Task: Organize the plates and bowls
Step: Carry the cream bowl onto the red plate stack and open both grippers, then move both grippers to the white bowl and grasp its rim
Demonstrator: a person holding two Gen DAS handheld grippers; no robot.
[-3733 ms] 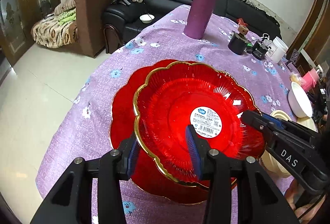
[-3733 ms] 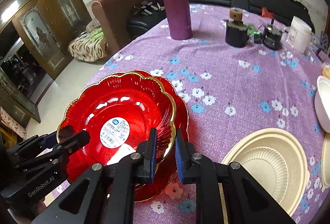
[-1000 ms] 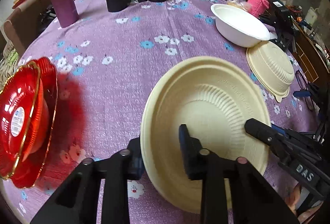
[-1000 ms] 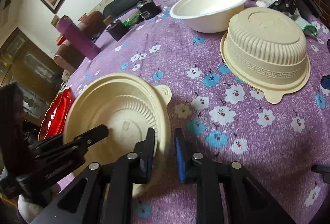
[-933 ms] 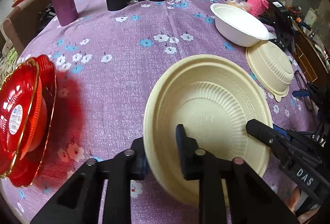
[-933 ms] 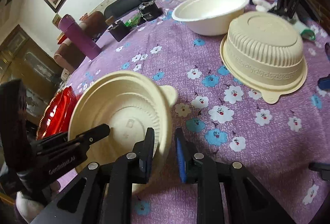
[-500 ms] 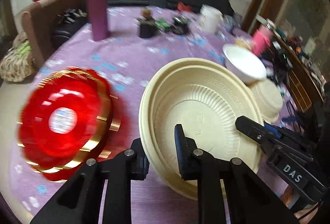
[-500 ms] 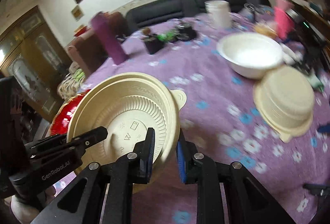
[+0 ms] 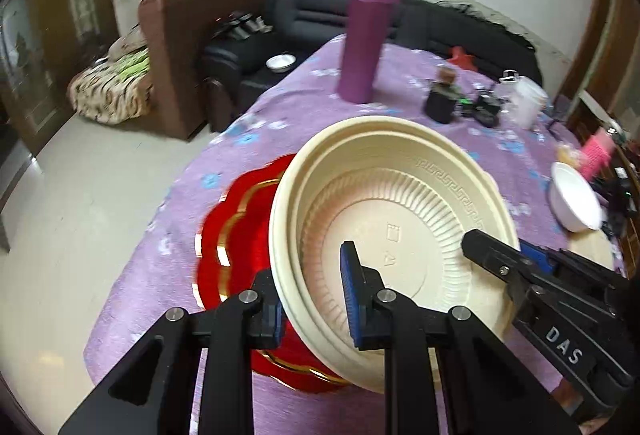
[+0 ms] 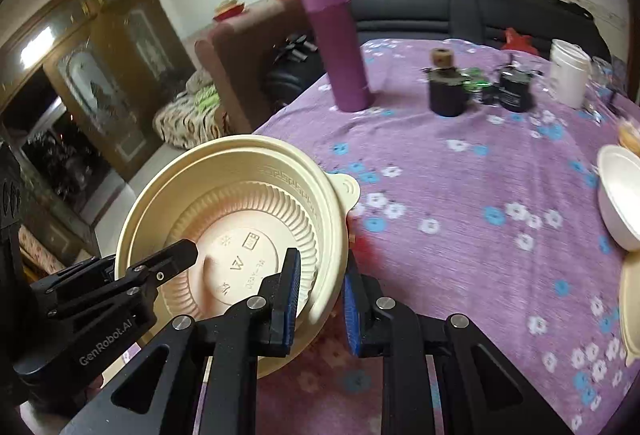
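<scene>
At lower left of the left wrist view, the left gripper [image 9: 312, 299] pinches the near rim of a cream bowl [image 9: 400, 235] held tilted at centre frame over stacked red plates [image 9: 236, 235], while the right gripper [image 9: 496, 255] clamps its opposite rim at lower right, above the purple floral tablecloth [image 9: 288, 115].

Dim indoor light, motion blur throughout, fisheye bending with dark corners.
</scene>
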